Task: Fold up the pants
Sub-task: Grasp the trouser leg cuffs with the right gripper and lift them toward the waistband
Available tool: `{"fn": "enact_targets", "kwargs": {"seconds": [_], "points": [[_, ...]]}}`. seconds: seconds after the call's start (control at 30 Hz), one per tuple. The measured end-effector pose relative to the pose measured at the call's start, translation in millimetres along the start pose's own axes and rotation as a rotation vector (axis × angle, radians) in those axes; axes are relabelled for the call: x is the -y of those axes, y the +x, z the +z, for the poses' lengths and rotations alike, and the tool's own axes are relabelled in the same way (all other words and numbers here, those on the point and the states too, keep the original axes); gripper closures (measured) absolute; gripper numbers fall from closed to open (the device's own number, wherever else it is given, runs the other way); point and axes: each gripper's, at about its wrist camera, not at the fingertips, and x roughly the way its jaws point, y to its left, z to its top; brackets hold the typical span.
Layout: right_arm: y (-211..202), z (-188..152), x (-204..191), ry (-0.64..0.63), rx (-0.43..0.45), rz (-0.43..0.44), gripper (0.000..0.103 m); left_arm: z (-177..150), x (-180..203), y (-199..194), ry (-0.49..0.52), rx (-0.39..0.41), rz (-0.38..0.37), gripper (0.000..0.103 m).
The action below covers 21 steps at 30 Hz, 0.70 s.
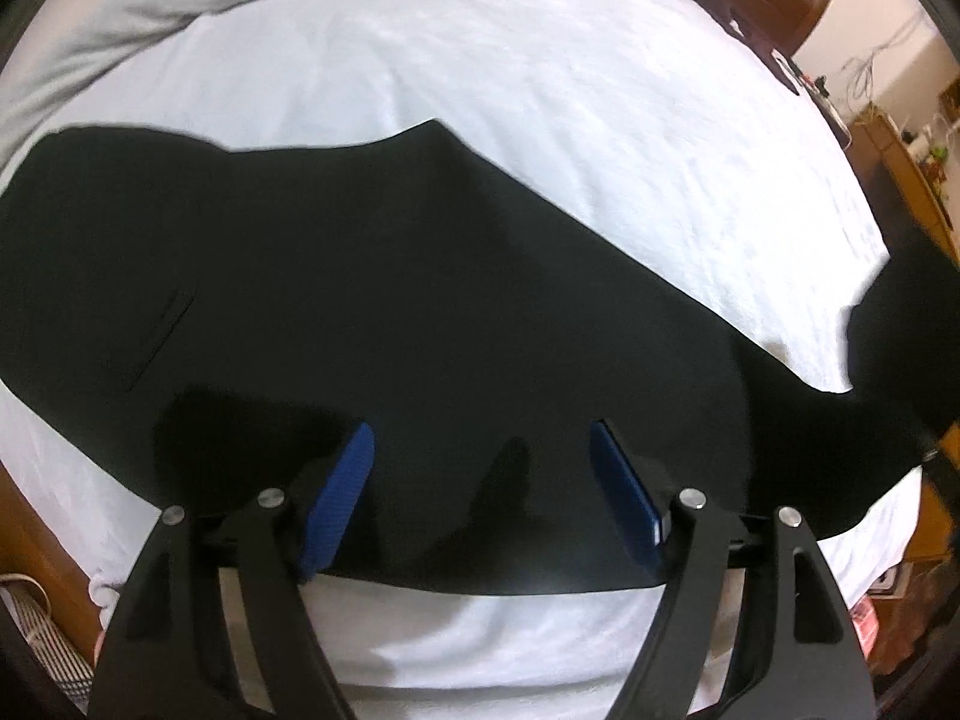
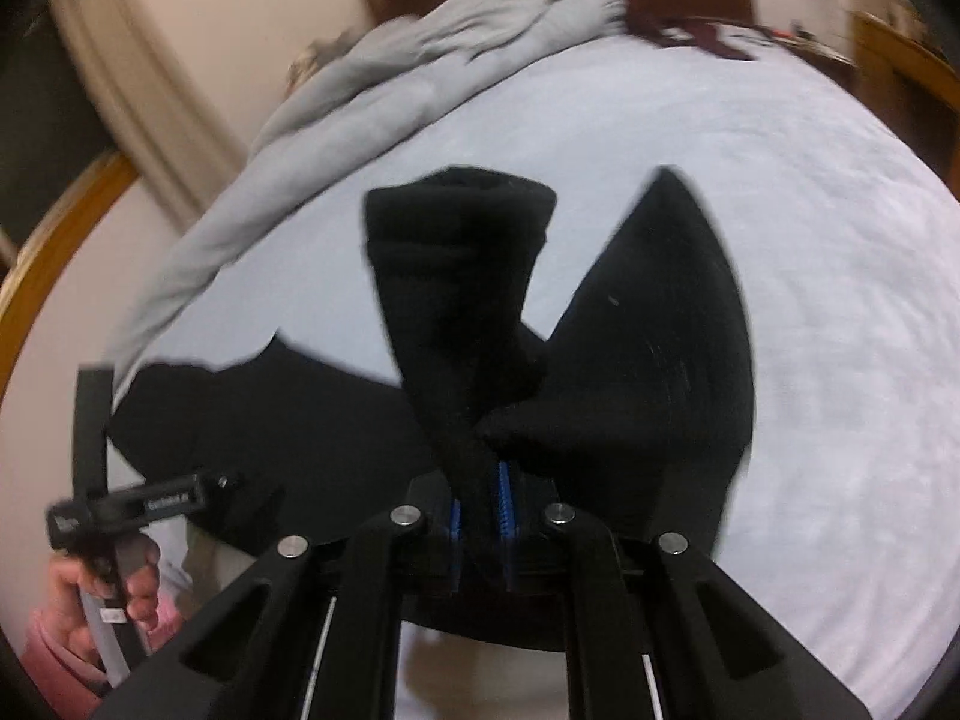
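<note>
The black pants [image 1: 372, 276] lie spread across the near part of the white bed sheet [image 1: 540, 90], one leg end bunched and lifted in the right gripper [image 2: 480, 516], whose jaws pinch it tightly. The left gripper [image 1: 480, 480] hovers wide apart above the fabric, holding nothing. Bare sheet stretches far and right to the grey blanket [image 1: 180, 0].

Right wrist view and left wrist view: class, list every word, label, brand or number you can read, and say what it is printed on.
No text can be read in either view.
Left tool's black body, right wrist view: pale lettering, too blurred to read.
Small white label lower on its handle: too small to read.
Black pants, white bed sheet: no print visible.
</note>
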Motion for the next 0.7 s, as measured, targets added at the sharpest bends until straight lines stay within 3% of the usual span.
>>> {"fn": "enact_targets", "kwargs": {"seconds": [0.2,0.33,0.4,0.47,0.53,0.6,0.7], "points": [[40.5,-16.9,-58.8,-0.129,-0.089,0.015,0.093,-0.6,-11.7,5.3,-0.033,-0.014,-0.028,0.028],[68.4,-27.0,-73.1,-0.155,-0.161,0.008,0.091,2.6,-13.5,5.1,-0.038,-0.01,-0.031,0.028],[75.0,-33.0,-71.2,-0.165,-0.188,0.004,0.086,0.3,-18.9,3.7,-0.04,-0.015,-0.034,0.028],[81.0,-39.4,-73.2,-0.172,-0.223,0.024,0.063,-1.3,-24.1,4.5,-0.045,-0.027,-0.042,0.028],[83.8,-44.5,-71.8,-0.145,-0.251,0.1,0.05,0.4,-23.5,8.7,-0.057,-0.045,-0.059,0.028],[81.6,-46.7,-73.5,-0.141,-0.274,0.16,0.043,0.6,-23.0,12.6,-0.075,-0.071,-0.094,0.027],[79.9,-51.2,-69.0,-0.132,-0.336,0.241,0.041,2.0,-18.0,19.0,-0.102,-0.104,-0.149,0.026]]}}
